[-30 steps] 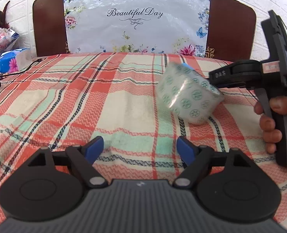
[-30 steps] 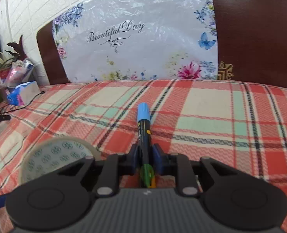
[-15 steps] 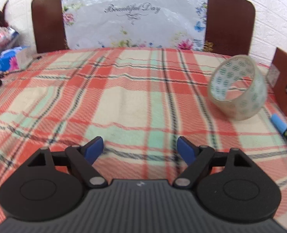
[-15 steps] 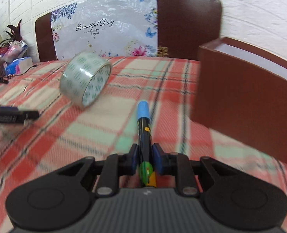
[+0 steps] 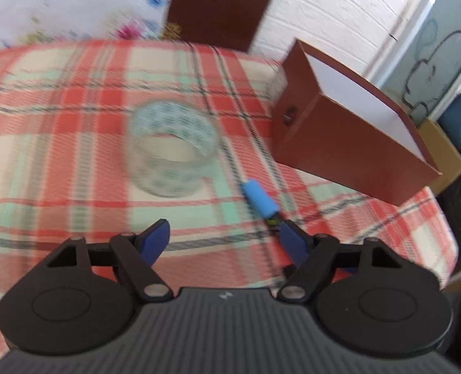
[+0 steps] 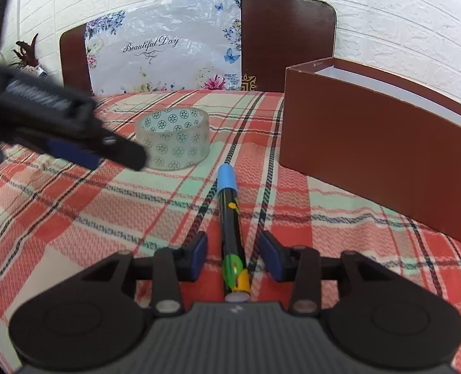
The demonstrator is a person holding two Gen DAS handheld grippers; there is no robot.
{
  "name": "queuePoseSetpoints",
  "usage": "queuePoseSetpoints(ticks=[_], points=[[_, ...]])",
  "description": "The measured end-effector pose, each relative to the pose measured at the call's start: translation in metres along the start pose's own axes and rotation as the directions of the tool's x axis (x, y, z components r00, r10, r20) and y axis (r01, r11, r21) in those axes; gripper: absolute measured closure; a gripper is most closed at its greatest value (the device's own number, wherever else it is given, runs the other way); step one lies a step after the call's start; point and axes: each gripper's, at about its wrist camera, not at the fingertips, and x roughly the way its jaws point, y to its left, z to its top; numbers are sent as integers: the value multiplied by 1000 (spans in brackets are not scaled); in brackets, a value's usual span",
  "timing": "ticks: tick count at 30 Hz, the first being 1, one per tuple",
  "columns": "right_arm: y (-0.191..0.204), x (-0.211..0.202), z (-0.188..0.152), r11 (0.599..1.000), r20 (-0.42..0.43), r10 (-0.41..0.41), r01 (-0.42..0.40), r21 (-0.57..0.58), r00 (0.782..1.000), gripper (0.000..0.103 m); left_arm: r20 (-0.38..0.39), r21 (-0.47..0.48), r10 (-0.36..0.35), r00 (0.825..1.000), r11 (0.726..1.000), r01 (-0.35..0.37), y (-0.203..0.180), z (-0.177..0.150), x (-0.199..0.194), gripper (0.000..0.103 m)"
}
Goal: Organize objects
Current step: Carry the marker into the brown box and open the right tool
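On the plaid-covered worktop (image 6: 74,218), the right gripper (image 6: 233,251) points forward and downward, its jaws having just been opening; they now stand apart on either side of a marker (image 6: 230,218) that lies between them with a gap to each pad, so nothing is clamped. The marker has a black barrel, a light blue cap at its far end and green and orange marks near the gripper. The left gripper (image 5: 225,238) tilts down from the left, blurred, its jaws partly open and just having been closing, with nothing between them. A roll of clear tape (image 6: 173,138) printed with teal round motifs lies flat on the cloth, just beyond the left gripper's fingertips and near the marker's cap. To the right stands an open brown box (image 6: 370,143) with a white inside, well apart from the tape. Behind are a dark wooden headboard-like panel (image 6: 288,40) and a floral sheet (image 6: 165,53) reading "Beautiful Day" against a white brick wall (image 6: 401,15).
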Motion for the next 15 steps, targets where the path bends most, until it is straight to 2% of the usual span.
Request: queuePoseSetpoints(ticks=[2, 3, 4, 5, 6, 7, 9, 11, 13, 15], points=[[-3, -2, -2, 1000, -2, 4, -4, -6, 1000, 62, -79, -14, -41, 996, 999, 40, -15, 6, 23, 33], [-5, -3, -3, 1000, -4, 11, -11, -5, 1000, 69, -128, -5, -31, 991, 1000, 30, -24, 6, 37, 40], [-7, -4, -4, 1000, -4, 21, -21, -2, 1000, 85, -155, 22, 7, 988, 1000, -3, -32, 4, 48, 42], [-9, -4, -4, 999, -5, 38, -38, 3, 999, 85, -126, 67, 37, 991, 997, -29, -43, 2, 51, 44], [-11, -3, -4, 999, -6, 46, -46, 15, 999, 85, -118, 109, 50, 992, 993, -37, -51, 1, 55, 59], [-14, -4, -5, 998, -1, 59, -59, 35, 998, 85, -126, 114, 32, 992, 993, -17, -56, 1, 57, 70], [-22, -7, -4, 991, 12, 98, -99, 88, 995, 85, -114, 98, 10, 993, 995, 1, -62, 4, 54, 71], [-27, -16, -3, 988, 55, 88, -94, 120, 995, 85, -55, 125, -19, 998, 992, 26, -72, 11, 35, 71], [-29, -33, 3, 991, 140, 65, -80, 103, 988, 85, 21, 177, -45, 999, 983, 40, -89, 21, 10, 71], [-30, -53, 13, 995, 238, 33, -54, 80, 971, 85, 103, 244, -70, 992, 969, 42, -108, 34, -9, 71]])
